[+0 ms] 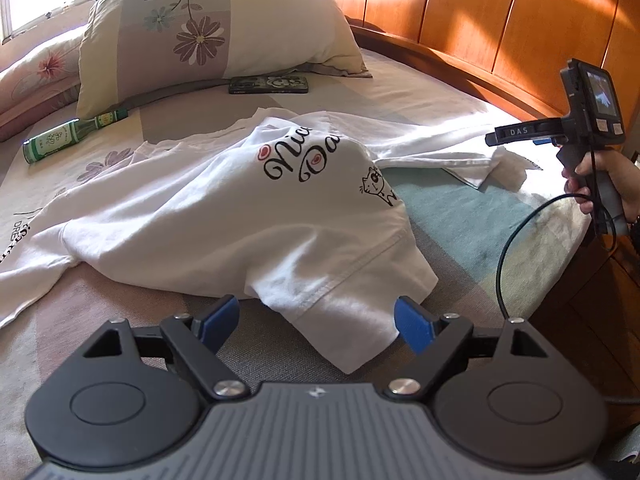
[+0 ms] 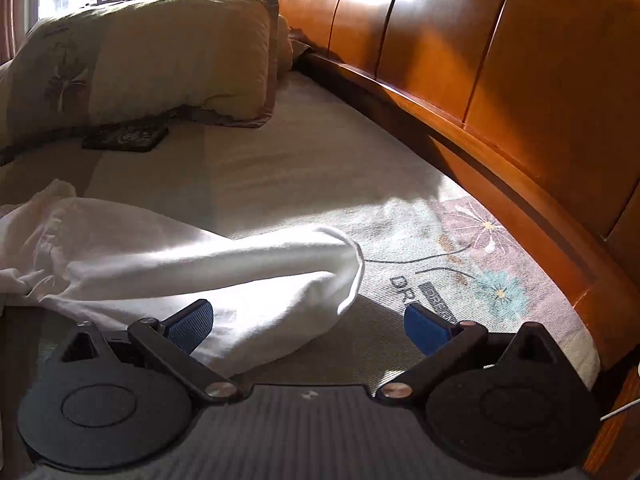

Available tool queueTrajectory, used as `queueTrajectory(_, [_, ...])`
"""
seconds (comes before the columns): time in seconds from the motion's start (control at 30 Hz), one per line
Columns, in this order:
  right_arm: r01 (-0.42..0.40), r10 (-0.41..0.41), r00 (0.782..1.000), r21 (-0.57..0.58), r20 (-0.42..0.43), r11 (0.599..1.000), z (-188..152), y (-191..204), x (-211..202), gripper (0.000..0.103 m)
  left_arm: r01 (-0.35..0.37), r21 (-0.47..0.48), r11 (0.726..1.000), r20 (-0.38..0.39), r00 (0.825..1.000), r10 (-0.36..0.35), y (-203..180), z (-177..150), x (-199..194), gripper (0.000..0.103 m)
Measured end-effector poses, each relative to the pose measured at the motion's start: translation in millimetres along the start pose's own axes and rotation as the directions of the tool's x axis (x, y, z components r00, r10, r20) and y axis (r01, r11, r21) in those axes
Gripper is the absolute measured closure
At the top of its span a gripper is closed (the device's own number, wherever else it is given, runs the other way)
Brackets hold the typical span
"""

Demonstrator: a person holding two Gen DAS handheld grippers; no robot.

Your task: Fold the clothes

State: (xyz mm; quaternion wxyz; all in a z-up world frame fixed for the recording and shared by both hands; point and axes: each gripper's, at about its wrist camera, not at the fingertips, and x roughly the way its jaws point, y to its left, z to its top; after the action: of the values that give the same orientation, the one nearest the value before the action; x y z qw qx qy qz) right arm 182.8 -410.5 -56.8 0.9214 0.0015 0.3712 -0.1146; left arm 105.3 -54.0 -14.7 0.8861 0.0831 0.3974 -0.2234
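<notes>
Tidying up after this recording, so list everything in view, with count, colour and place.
white printed cotton T-shirt: one, white, crumpled mid-bed
floral pillows: two, cream and pink, far end
green glass bottle: one, green, lying below the pillows
dark flat case: one, black, at the pillow's edge
patterned bedsheet: one, beige and teal, covering the bed
wooden headboard: one, orange-brown, right side
left tongs: open, at the shirt hem
right tongs: open, over a sleeve
hand: one, gripping the right handle

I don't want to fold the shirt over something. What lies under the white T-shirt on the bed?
Around the white T-shirt only the patterned bedsheet shows, so it lies on that. The shirt bulges in its middle, and whatever is beneath the bunched cloth stays covered.
</notes>
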Motion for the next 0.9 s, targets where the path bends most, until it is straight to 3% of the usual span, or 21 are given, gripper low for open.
queueTrajectory(0.23, [-0.218,0.216,0.976,-0.089,-0.032,0.972,-7,37,-1,0.0,-0.001,-0.002,1.0,-0.003,1.0,0.001,-2,-2,-1,0.018])
queueTrajectory(0.37, [-0.297,0.3,0.948,0.038,-0.108,0.954,4,32,28,0.0,0.0,-0.003,1.0,-0.002,1.0,0.0,-2,-3,-3,0.018])
queueTrajectory(0.5, [-0.364,0.376,0.925,0.149,-0.061,0.92,21,20,42,0.0,-0.009,-0.007,1.0,-0.006,1.0,0.009,1,-4,-2,0.018])
queueTrajectory(0.63, [-0.45,0.469,0.882,0.214,-0.044,0.867,47,16,62,0.0,-0.01,-0.019,1.0,-0.005,1.0,0.01,5,-2,1,0.018])
queueTrajectory(0.77, [-0.434,0.455,0.889,0.231,-0.043,0.871,63,17,77,0.0,-0.012,-0.014,1.0,-0.011,1.0,0.012,6,-1,3,0.018])
queueTrajectory(0.9, [-0.449,0.461,0.887,0.222,-0.007,0.866,60,10,51,0.0,-0.019,-0.008,1.0,-0.004,1.0,0.019,8,0,2,0.018])
